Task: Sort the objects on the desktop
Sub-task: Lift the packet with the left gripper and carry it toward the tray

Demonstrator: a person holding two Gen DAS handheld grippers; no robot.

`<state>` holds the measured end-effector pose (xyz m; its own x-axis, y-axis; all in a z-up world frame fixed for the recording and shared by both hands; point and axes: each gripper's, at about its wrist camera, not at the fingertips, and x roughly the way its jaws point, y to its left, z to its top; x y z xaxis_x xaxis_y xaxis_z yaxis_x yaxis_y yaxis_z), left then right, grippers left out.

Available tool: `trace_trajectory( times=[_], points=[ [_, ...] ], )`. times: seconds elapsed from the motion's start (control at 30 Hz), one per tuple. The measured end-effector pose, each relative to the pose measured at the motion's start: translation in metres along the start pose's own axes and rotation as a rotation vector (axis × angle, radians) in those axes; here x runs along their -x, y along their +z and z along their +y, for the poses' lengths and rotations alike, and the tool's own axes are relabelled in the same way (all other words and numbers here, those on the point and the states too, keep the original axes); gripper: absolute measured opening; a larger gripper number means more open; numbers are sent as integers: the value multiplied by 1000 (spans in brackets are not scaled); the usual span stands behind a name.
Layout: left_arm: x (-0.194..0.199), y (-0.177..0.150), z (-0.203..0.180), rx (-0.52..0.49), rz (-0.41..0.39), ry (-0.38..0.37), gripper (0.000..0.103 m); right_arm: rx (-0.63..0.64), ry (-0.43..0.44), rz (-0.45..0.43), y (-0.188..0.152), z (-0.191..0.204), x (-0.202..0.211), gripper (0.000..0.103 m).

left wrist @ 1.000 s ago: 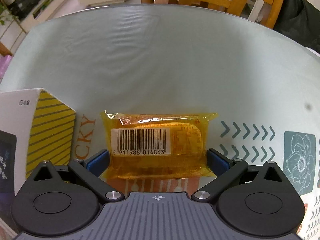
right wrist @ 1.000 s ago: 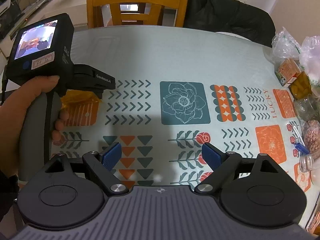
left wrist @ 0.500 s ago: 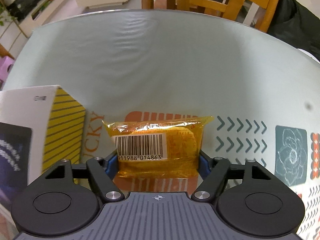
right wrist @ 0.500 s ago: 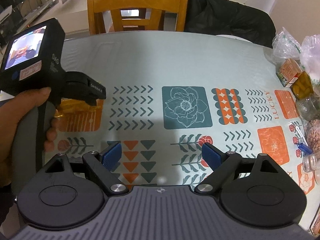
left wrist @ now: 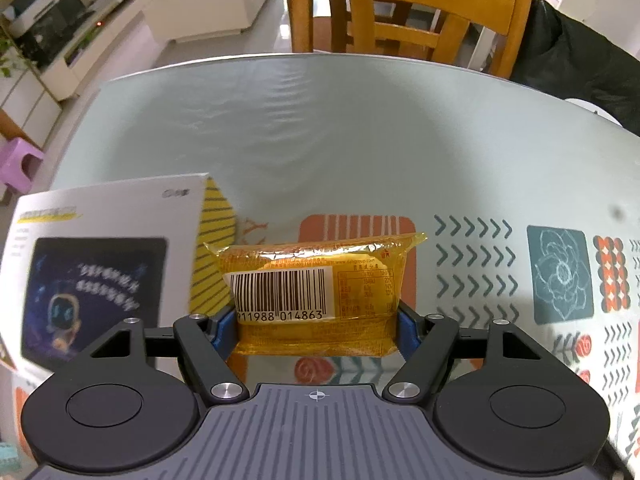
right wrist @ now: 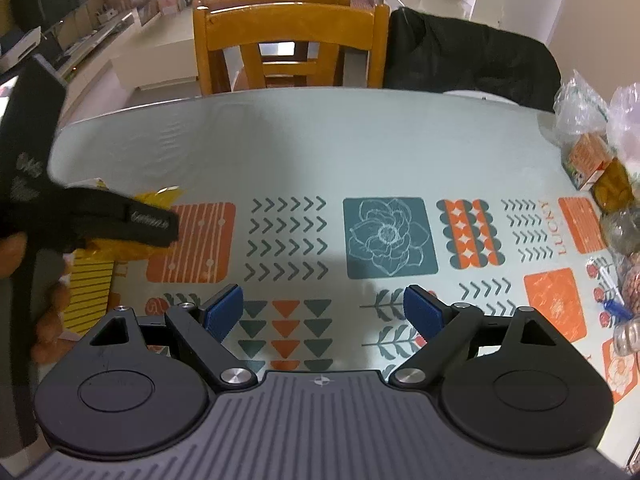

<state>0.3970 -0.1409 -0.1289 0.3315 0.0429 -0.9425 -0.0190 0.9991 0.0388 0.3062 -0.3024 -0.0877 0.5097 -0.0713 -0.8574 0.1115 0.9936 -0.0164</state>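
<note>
My left gripper (left wrist: 316,326) is shut on a yellow snack packet (left wrist: 316,292) with a white barcode label, and holds it lifted above the patterned tablecloth (left wrist: 360,152). The blue pads press the packet's two short sides. In the right wrist view the left gripper (right wrist: 136,224) shows at the left edge with the yellow packet (right wrist: 160,197) partly hidden behind it. My right gripper (right wrist: 324,314) is open and empty, above the table's near middle.
A white and yellow product box (left wrist: 112,256) lies left of the packet. Bags, a small carton and jars (right wrist: 604,184) crowd the table's right edge. Wooden chairs (right wrist: 288,44) and a black jacket (right wrist: 472,64) stand behind the far edge.
My left gripper closed on the yellow packet and lifted it off the table, pulling back. My right gripper stayed open and shifted slightly.
</note>
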Motion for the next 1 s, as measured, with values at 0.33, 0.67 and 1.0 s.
trace_trajectory(
  times=[0.33,0.67,1.0],
  points=[
    [52,-33,24,-60,-21,10,72,20,19,-47,-4,12,25,103],
    [84,-86,35,-81,-23,-1,72,8,46,-49,-39,20,52,103],
    [103,-151,54,-65,-4,11,72,-19,54,-52,-83,15,79,103]
  ],
)
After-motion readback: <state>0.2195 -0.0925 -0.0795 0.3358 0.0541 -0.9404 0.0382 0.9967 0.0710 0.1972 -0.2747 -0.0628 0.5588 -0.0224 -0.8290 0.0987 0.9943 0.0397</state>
